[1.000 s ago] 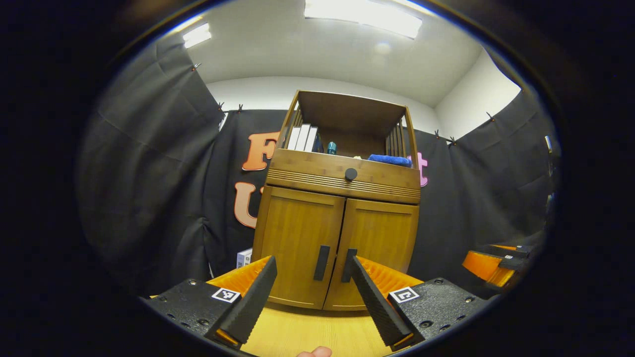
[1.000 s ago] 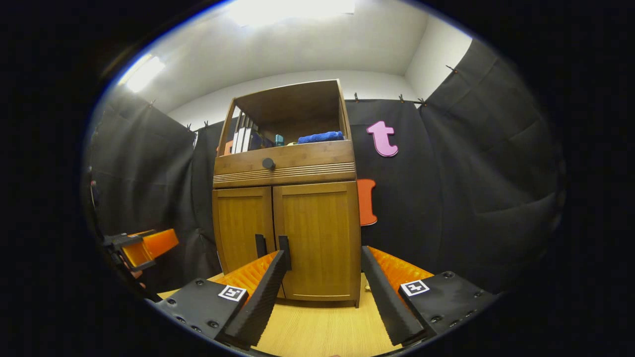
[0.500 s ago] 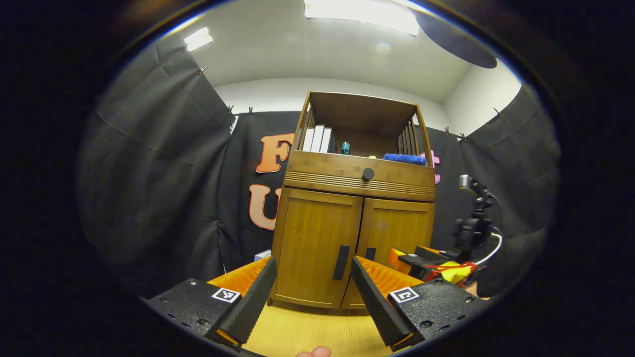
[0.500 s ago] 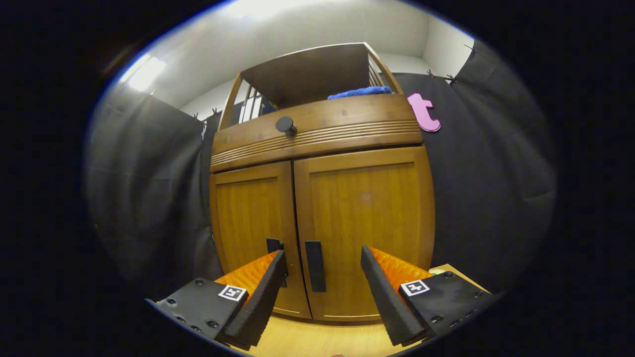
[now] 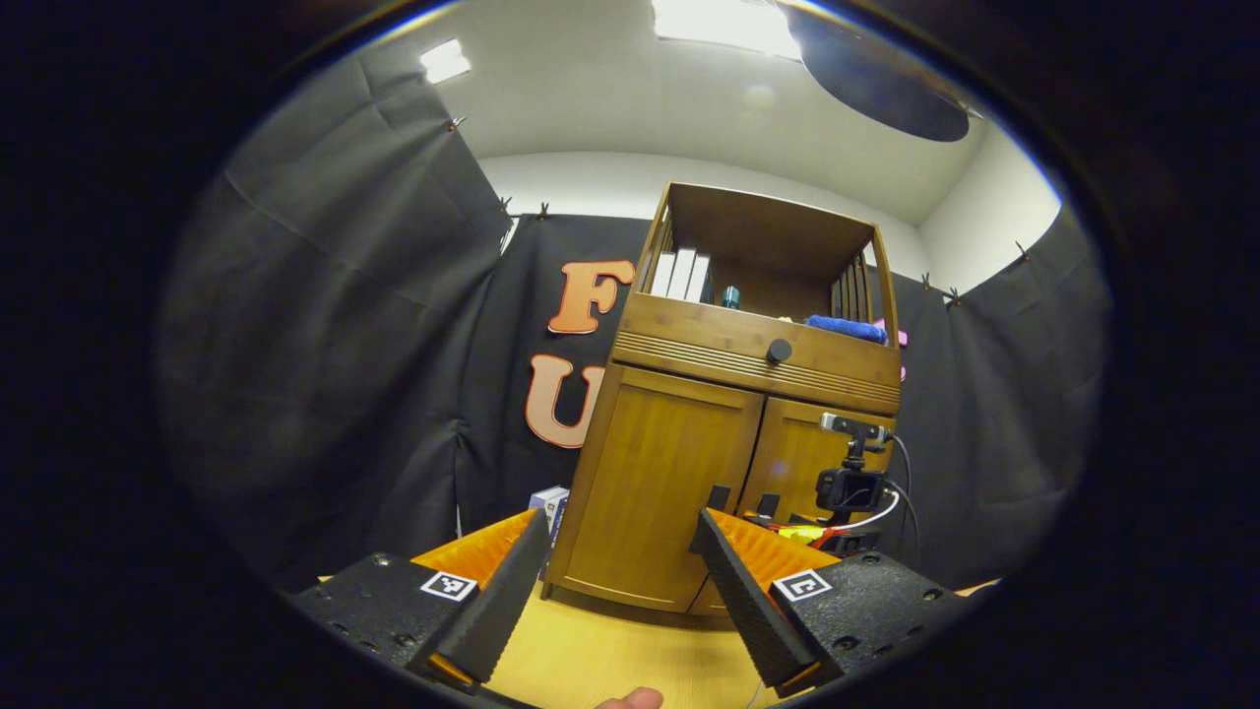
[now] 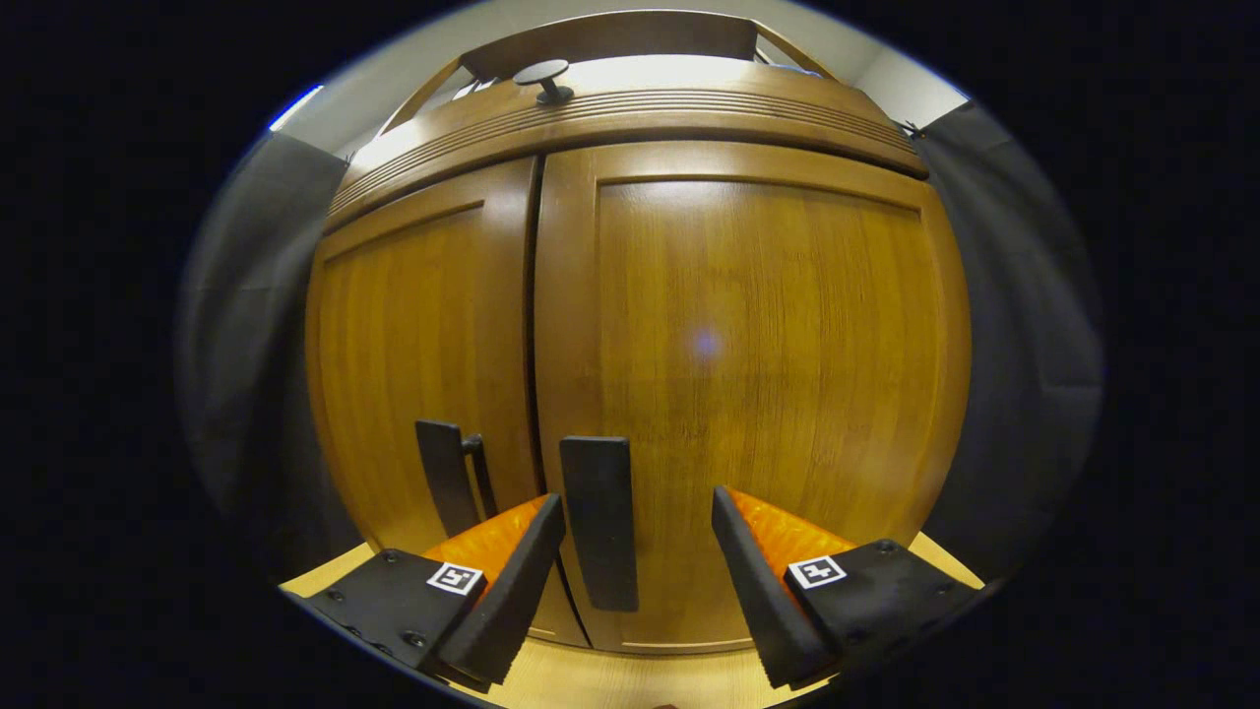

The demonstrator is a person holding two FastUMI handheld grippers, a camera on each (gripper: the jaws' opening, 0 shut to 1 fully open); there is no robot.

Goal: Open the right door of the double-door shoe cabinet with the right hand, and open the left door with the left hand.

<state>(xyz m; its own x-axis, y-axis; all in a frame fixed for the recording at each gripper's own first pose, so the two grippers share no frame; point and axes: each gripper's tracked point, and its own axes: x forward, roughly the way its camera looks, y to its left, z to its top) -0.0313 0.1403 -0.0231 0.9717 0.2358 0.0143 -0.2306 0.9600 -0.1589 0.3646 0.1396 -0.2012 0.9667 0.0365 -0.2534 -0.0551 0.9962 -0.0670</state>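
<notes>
Shoe cabinet doors are both shut, so neither half of the task is done yet. The right gripper (image 6: 638, 581) is spread wide, holding nothing, and sits close in front of the right door (image 6: 748, 374). That door's dark upright handle (image 6: 598, 522) stands between the two fingers but nearer the left one, and it looks just short of their reach rather than touched. To the left of the centre seam, the left door (image 6: 413, 354) carries its own handle (image 6: 441, 473), untouched.

The left gripper (image 5: 620, 591) is also wide and empty, well back from the cabinet (image 5: 728, 463) and off to its left side, above the pale wooden floor (image 5: 591, 660). From there the other gripper shows low against the front of the right door, with a small camera (image 5: 847, 487) riding on it.

The step in hand appears to be the reach for the right handle. The next move likely calls for easing forward until the handle is fully between the fingers, closing on it, then pulling outward along the door's swing. The left gripper would then need to come in to the left handle.
</notes>
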